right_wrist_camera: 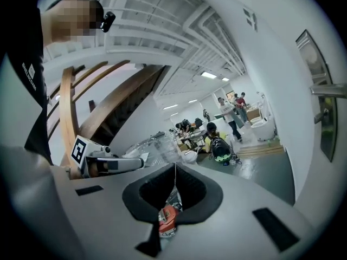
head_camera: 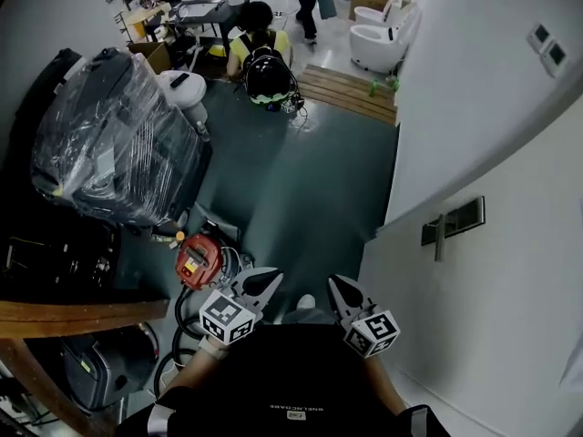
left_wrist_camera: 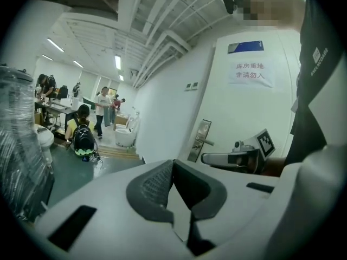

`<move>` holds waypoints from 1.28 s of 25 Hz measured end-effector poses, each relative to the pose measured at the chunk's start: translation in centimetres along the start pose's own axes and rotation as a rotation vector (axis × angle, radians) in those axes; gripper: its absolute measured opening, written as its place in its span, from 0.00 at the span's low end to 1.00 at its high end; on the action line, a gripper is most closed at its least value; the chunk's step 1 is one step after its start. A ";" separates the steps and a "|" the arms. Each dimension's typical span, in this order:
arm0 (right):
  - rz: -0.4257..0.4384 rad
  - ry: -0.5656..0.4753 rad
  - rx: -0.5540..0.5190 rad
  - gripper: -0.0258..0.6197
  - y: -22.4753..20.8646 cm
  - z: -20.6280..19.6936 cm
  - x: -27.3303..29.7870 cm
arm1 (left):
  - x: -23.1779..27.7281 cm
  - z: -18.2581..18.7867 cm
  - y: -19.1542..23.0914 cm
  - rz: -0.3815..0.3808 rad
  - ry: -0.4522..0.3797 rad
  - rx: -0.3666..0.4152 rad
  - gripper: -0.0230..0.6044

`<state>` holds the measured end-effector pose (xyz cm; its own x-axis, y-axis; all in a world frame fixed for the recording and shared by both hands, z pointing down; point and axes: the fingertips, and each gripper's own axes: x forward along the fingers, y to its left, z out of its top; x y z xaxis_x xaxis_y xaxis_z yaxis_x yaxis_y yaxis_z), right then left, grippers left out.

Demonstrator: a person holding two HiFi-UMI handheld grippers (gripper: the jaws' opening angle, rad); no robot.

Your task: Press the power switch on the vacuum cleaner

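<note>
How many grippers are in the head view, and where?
2. The left gripper is low in the picture, just right of the red vacuum cleaner; the right gripper is beside it, near the white door. None seems hidden.

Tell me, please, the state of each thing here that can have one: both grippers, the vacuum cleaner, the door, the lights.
Left gripper: fingers together, holding nothing.
Right gripper: fingers together, holding nothing.
Red round vacuum cleaner: on the dark floor, untouched; on or off, cannot tell.
White door with metal handle: shut.
Long ceiling lights: on.
Black bulky object: wrapped in clear plastic film.
</note>
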<state>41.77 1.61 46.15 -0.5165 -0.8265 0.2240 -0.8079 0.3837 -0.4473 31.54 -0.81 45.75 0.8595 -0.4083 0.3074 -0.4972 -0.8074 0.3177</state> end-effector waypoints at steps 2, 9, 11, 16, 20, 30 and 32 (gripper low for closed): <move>0.028 0.018 -0.006 0.08 0.5 -0.1 1.1 | -0.9 -0.2 0.7 0.030 -0.006 -0.012 0.06; 0.127 0.077 -0.050 0.08 4.3 -1.1 6.3 | -6.7 -1.2 5.1 0.154 -0.052 -0.058 0.06; 0.148 0.099 -0.065 0.08 5.7 -1.5 7.9 | -8.9 -1.6 6.4 0.191 -0.068 -0.077 0.06; 0.220 0.139 -0.084 0.08 10.2 -1.9 11.9 | -14.7 -2.8 9.3 0.283 -0.107 -0.130 0.06; 0.272 0.201 -0.169 0.08 13.7 -3.5 15.8 | -19.7 -4.6 12.0 0.364 -0.143 -0.171 0.06; 0.447 0.390 -0.321 0.08 23.5 -9.2 25.2 | -31.4 -10.1 16.7 0.574 -0.223 -0.300 0.06; 0.470 0.432 -0.352 0.08 25.2 -10.9 27.0 | -33.4 -11.2 17.5 0.604 -0.233 -0.313 0.06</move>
<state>4.34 -6.54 50.39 -0.8387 -0.3333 0.4307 -0.4789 0.8280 -0.2918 -7.23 3.47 51.09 0.4088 -0.8537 0.3226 -0.8748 -0.2659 0.4051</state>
